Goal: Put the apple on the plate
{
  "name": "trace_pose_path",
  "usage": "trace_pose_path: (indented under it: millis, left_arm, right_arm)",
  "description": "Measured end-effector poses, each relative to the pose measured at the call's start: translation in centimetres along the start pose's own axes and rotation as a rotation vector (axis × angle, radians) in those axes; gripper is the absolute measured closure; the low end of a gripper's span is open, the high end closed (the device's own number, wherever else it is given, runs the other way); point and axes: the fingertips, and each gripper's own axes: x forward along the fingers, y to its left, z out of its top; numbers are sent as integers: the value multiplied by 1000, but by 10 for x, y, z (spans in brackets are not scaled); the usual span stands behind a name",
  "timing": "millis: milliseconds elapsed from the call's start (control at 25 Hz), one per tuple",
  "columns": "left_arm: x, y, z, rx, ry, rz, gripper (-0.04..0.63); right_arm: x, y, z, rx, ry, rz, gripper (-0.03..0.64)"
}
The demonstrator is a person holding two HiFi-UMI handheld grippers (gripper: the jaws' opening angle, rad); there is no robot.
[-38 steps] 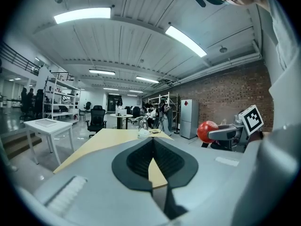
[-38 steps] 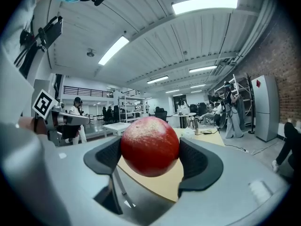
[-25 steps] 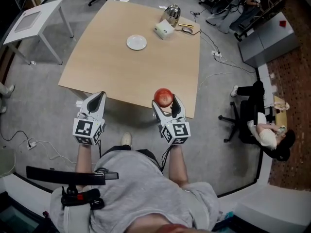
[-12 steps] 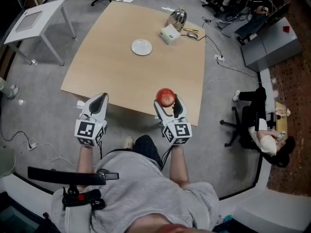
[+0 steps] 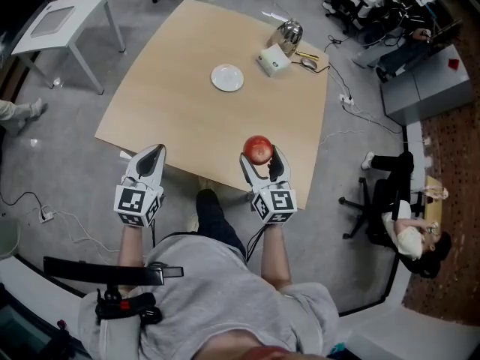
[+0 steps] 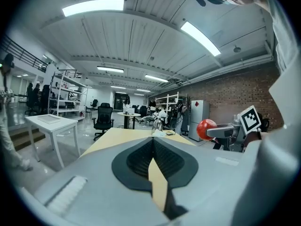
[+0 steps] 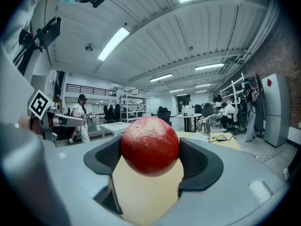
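**Apple (image 5: pixel 257 149) gripped, plate (image 5: pixel 226 77) not yet reached**

The right gripper (image 5: pixel 259 158) pinched the apple between its pads, holding it above the near edge of the table (image 5: pixel 172 103). The left gripper (image 5: pixel 152 153), level with it and off to its left, had its jaws pressed together on nothing. The plate lay bare on the tabletop, well ahead of the right gripper and slightly to its left. By my reading the pickup was done; the carry forward and the set-down remained. No brand or lettering was readable, only the square markers (image 5: pixel 276 201) on each gripper.
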Motion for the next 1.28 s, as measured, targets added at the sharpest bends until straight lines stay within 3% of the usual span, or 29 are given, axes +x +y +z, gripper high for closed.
trace_pose_path:
  millis: [320, 600, 1280]
  left_arm:
    - [15, -3, 13, -4, 31, 5, 575]
    - [79, 25, -9, -22, 58, 18, 575]
    - [159, 50, -54, -28, 168, 19, 575]
  right_arm:
    - [23, -6, 19, 7, -1, 36, 230]
    - [86, -42, -3, 4, 17, 47, 230]
    - [192, -92, -45, -47, 87, 69, 230]
